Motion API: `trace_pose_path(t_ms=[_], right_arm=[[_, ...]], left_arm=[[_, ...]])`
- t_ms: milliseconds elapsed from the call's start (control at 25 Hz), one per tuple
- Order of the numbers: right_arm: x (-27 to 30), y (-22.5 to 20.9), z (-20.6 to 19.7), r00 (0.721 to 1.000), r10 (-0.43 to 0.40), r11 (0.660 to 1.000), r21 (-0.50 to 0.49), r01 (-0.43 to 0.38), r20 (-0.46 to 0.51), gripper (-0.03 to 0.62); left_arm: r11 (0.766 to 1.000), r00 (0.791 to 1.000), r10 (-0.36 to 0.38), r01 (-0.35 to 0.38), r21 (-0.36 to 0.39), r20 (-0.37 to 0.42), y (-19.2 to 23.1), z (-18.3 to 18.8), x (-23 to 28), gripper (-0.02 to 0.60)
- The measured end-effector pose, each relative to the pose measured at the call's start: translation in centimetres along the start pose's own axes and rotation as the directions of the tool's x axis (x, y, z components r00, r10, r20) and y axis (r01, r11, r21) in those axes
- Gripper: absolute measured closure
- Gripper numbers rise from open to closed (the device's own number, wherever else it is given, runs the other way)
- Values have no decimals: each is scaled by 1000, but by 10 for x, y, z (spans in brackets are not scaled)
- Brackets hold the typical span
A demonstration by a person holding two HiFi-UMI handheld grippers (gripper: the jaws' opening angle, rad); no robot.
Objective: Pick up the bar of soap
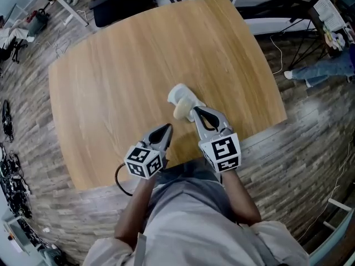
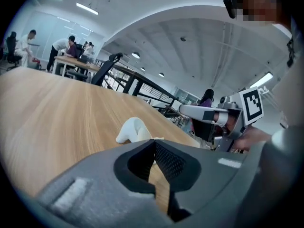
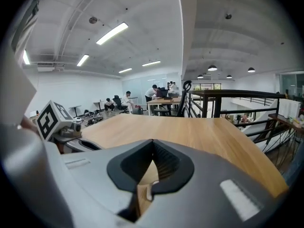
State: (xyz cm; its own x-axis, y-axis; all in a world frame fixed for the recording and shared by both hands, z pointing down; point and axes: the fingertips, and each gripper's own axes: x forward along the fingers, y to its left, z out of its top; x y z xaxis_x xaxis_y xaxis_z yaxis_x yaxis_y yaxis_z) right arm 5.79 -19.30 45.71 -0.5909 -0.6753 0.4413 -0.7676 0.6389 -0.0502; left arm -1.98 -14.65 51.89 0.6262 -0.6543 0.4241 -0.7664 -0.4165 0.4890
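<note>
Head view: one soap (image 1: 179,97), two tongs (image 1: 168,128) (image 1: 195,111)

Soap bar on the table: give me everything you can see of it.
The bar of soap is a small pale lump, white at the far end, cream at the near end, rounded and matte. It lies on the wooden table, toward the near edge. The shut right tongs point right beside its cream end; contact can't be judged. The left tongs stand clear of it.
</note>
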Motion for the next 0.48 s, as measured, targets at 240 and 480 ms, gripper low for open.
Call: trace_pose_path(t_ms=[240,480], right_arm=[[34,-10,-22,996,22,1000,-6,-22,-90,592],[61,-14,-37,987,28,1000,-2,-28,-157,592]], left_arm=[[995,992,-55,45,-88,-117,13,-31,22,540],[983,982,-94,65,-172,-165,27,-40,35,485]])
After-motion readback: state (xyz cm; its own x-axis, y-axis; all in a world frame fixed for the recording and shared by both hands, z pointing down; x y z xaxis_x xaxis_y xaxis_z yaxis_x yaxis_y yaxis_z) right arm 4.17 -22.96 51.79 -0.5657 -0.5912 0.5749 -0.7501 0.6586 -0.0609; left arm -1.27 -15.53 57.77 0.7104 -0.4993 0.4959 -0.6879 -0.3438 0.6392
